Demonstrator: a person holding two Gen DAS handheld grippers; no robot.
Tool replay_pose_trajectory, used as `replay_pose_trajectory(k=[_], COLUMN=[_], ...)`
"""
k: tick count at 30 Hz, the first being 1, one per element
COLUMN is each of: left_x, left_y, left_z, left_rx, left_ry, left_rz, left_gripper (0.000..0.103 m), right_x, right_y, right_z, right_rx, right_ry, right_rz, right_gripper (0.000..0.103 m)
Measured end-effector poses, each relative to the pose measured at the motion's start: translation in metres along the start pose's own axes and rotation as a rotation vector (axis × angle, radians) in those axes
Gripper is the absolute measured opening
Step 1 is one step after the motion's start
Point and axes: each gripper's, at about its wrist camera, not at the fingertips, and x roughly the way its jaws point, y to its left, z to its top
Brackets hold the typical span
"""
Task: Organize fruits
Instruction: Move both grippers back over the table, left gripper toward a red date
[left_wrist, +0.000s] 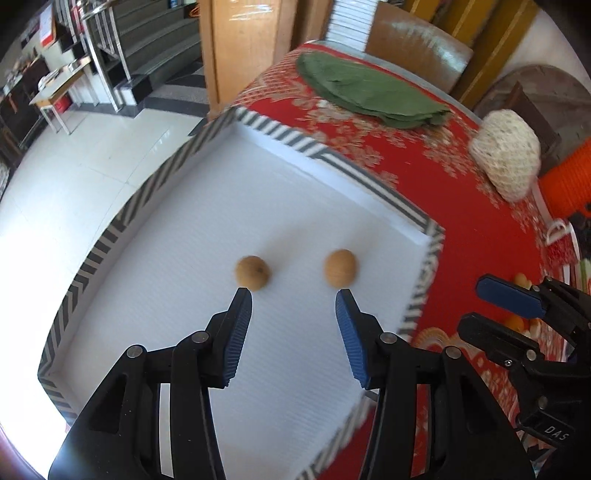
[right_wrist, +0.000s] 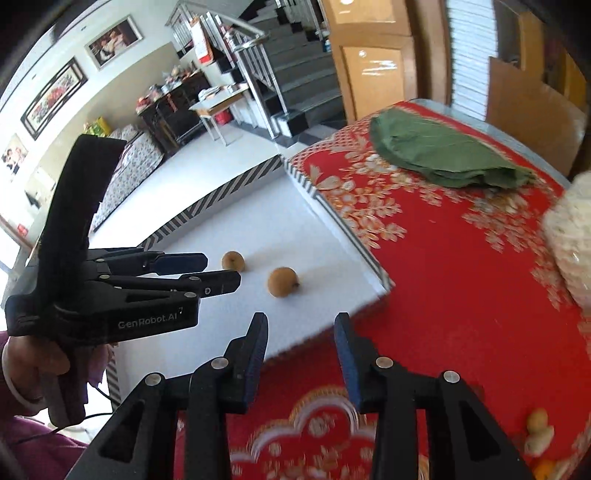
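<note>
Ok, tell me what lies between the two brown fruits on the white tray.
Nothing: bare white tray separates the left fruit and right fruit, clearest from the left wrist.

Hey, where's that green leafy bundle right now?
The green leafy bundle lies on the red tablecloth at the table's far end, beyond the white tray.

L tongs (left_wrist: 293, 295) open, 2 fruits (left_wrist: 252, 272) ahead

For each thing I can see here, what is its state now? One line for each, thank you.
Left gripper: open, empty, above the tray.
Right gripper: open, empty, above the tablecloth.
Two brown fruits: resting apart in the tray.
White tray: on the table.
Green leaves: stacked flat.
</note>
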Motion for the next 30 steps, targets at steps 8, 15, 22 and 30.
replay_pose_trajectory(k=[8, 15, 22, 30], left_x=[-0.013, -0.011, -0.001, 0.016], left_y=[-0.05, -0.102, -0.147, -0.181], left_z=[-0.009, -0.022, -0.028, -0.015], left_rx=[0.093, 0.194, 0.279, 0.31], left_ry=[-0.006, 0.026, 0.053, 0.074], left_rz=[-0.046, -0.098, -0.13, -0.175], left_gripper=[0.047, 0.051, 0.051, 0.051], right_x=[-0.047, -0.079, -0.107, -0.127], right_y=[-0.02, -0.051, -0.077, -0.1], right_z=[-0.045, -0.097, -0.136, -0.165], right_rx=[0.082, 0.199, 0.292, 0.362], right_ry=[-0.036, -0.054, -0.067, -0.06], right_rz=[-0.079, -0.147, -0.201, -0.229], right_gripper=[0.037, 0.037, 0.038, 0.038])
